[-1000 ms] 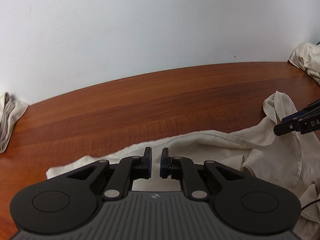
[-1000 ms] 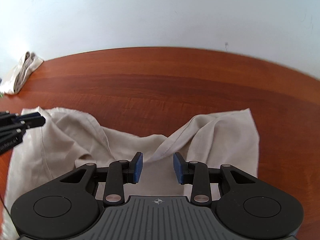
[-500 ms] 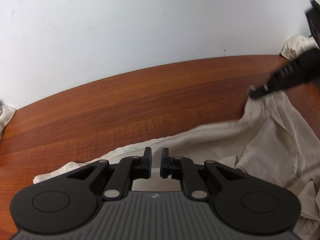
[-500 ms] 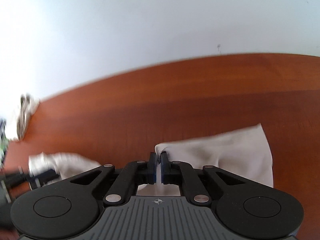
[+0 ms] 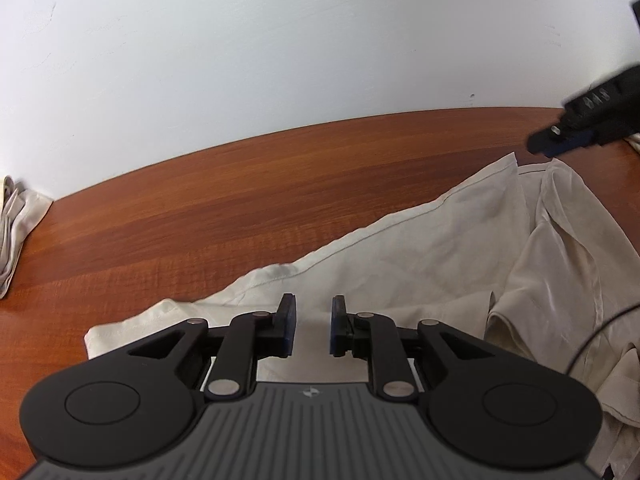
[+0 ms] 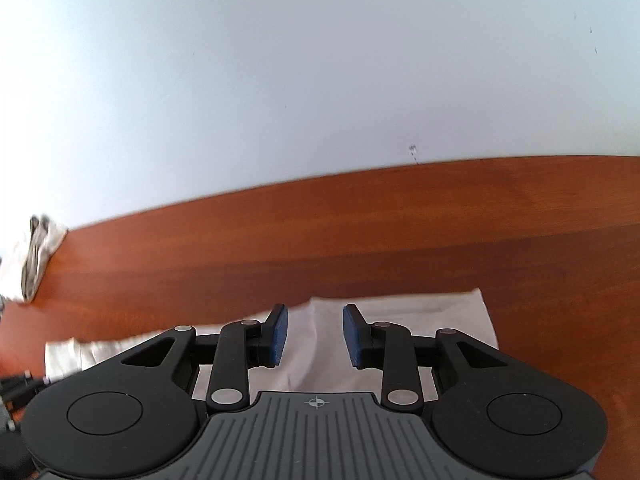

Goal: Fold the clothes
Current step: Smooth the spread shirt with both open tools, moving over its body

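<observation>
cream cloth of the garment [image 5: 420, 248] lies rumpled on the wooden bench [image 5: 240, 200], thin, limp and light, best pinched along its stitched hem, below the left tongs [image 5: 312, 326] and right tongs [image 6: 314, 334], both parted and empty.

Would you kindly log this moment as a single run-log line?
left gripper: open over cream fabric garment | right gripper: open over garment | reddish-brown wooden table: garment spread, unfolded

Wooden table [image 5: 248, 200] — cream garment [image 5: 420, 248], folded cloth [image 5: 16, 220]
</observation>
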